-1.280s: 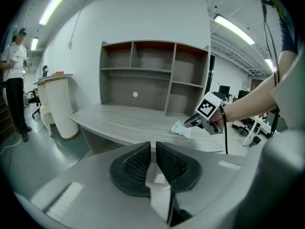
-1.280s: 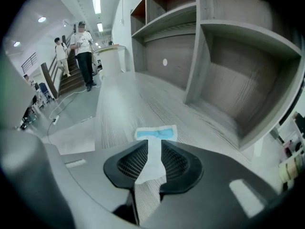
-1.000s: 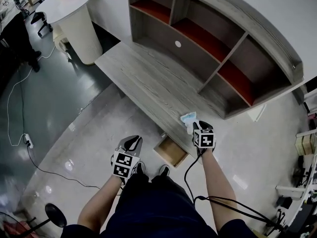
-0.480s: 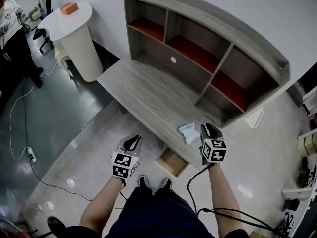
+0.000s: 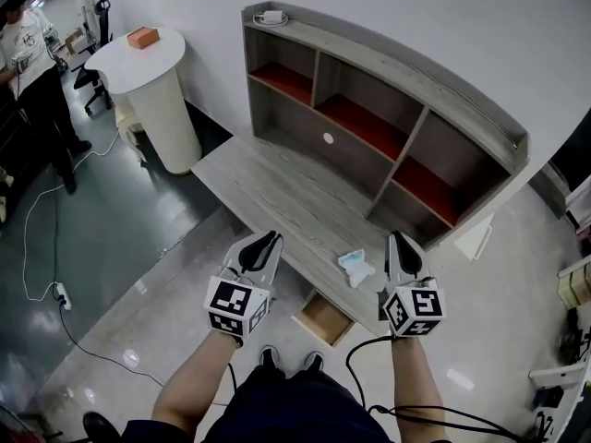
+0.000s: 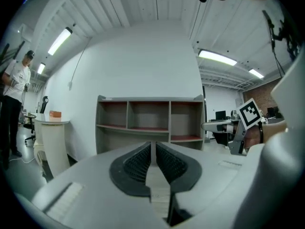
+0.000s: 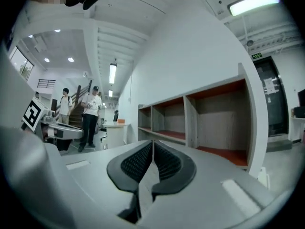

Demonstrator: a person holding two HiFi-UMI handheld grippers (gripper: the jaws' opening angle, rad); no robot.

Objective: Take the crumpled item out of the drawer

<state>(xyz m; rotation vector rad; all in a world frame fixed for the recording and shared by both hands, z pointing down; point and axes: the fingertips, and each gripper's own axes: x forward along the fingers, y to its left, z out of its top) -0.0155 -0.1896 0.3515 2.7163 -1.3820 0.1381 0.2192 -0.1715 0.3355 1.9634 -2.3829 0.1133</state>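
The crumpled item (image 5: 355,268), a pale blue and white wad, lies on the grey wooden desk top (image 5: 277,187) near its front edge. Below it, the small drawer (image 5: 322,319) stands pulled out and shows a bare wooden bottom. My right gripper (image 5: 400,240) hovers just right of the wad, apart from it; its jaws are closing with nothing between them. In the right gripper view the right gripper (image 7: 153,143) has its tips together. My left gripper (image 5: 268,240) hangs left of the wad over the desk's front edge, shut and empty, as the left gripper view shows (image 6: 153,144).
A curved shelf unit (image 5: 388,109) with red-floored compartments stands on the desk's back. A round white table (image 5: 148,63) with an orange box (image 5: 142,37) is at the far left. A person (image 5: 28,53) stands beyond it. A cable (image 5: 55,293) runs over the floor.
The right gripper has drawn back from the crumpled item, which stays on the desk. Both grippers have risen nearer the camera, and the view has tilted up.
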